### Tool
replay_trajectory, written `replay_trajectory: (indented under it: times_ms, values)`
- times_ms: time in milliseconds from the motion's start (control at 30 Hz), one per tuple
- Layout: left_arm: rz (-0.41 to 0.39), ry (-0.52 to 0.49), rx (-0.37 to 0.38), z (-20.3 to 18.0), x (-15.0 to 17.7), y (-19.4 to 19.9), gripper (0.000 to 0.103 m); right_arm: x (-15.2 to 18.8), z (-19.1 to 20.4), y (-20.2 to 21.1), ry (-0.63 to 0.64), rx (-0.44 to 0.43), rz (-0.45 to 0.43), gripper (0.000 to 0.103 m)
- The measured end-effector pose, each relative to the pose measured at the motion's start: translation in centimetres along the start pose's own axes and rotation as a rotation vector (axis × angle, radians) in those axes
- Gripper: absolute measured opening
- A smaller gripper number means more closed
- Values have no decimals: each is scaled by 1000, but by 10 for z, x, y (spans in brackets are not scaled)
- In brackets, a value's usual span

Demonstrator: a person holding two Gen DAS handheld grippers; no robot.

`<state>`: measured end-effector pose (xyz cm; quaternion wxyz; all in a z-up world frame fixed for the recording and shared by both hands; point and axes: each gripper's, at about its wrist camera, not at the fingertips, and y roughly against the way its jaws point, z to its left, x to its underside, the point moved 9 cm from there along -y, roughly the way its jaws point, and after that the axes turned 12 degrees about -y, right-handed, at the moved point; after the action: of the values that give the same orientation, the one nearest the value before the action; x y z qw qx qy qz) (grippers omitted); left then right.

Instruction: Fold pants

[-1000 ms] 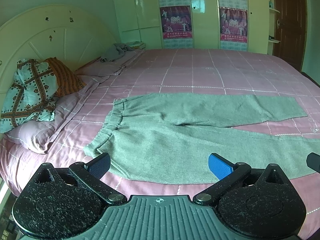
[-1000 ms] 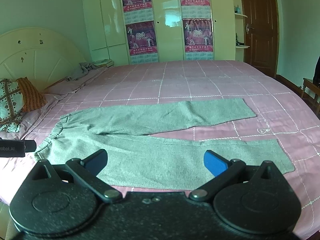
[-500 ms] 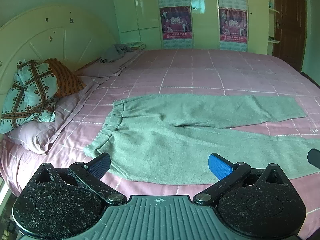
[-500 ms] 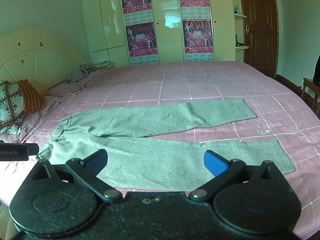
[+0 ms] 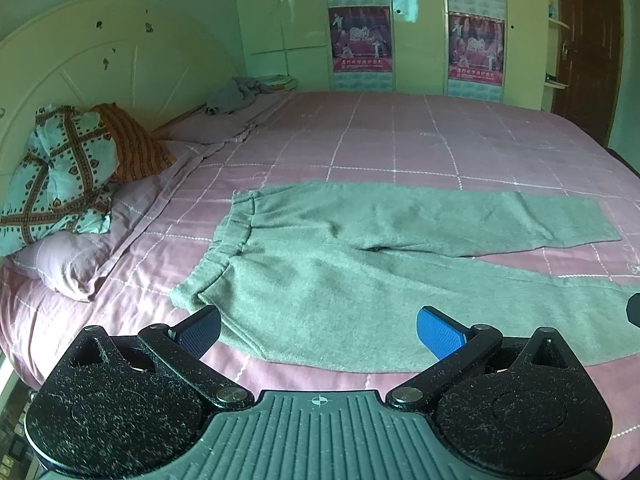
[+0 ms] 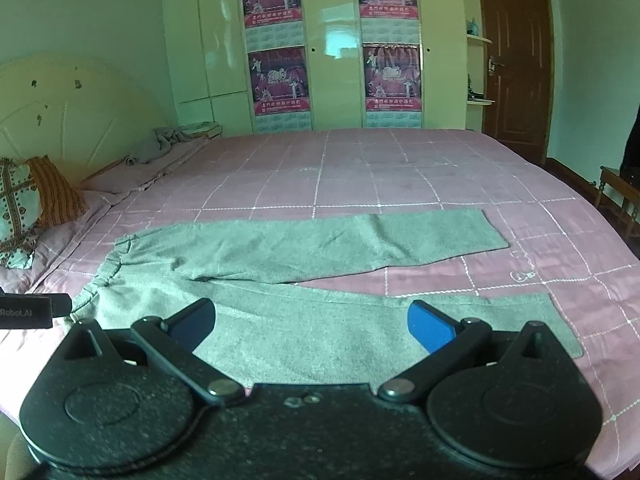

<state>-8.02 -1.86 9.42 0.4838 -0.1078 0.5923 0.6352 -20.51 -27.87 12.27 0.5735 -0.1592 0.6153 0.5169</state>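
Grey pants (image 5: 360,280) spread flat mid-frame on pink bed (image 5: 400,140) — soft, light, floppy knit. Left gripper (image 5: 318,326) and right gripper (image 6: 310,322) both spread wide, empty. Likely best holds — waistband corner, near cuff.

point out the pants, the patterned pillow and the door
pants (image 5: 320,280): left wrist view, on the seat area below the waistband
patterned pillow (image 5: 56,184): left wrist view, on its middle
door (image 6: 516,68): right wrist view, on the upper panel

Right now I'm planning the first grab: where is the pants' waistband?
In the left wrist view the waistband lies left of centre on the pink bedspread, toward the pillows.
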Motion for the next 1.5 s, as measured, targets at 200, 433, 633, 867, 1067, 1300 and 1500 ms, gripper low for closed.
replay_trajectory:
  times_ms: [200,433,633,867,1067,1300,1500]
  values:
    - [6,7,-6,-4,2,1,103,6,0,-6,-75,-45,29,103]
    - [-2,0,0,-6,1,5,103,5,-3,-2,-78,-44,28,103]
    - [-4,7,0,-8,-2,6,103,2,-3,1,-81,-50,23,103]
    - [6,-23,-2,-10,-6,-4,103,4,-5,-7,-61,-40,29,103]
    - [17,-24,5,-10,-15,-21,103,1,0,-26,-36,-43,40,103]
    - [35,-45,-14,2,-33,-57,103,-10,19,-59,-17,-85,55,103]
    - [84,-30,-46,35,-44,-111,103,-24,52,-101,23,-149,62,103]
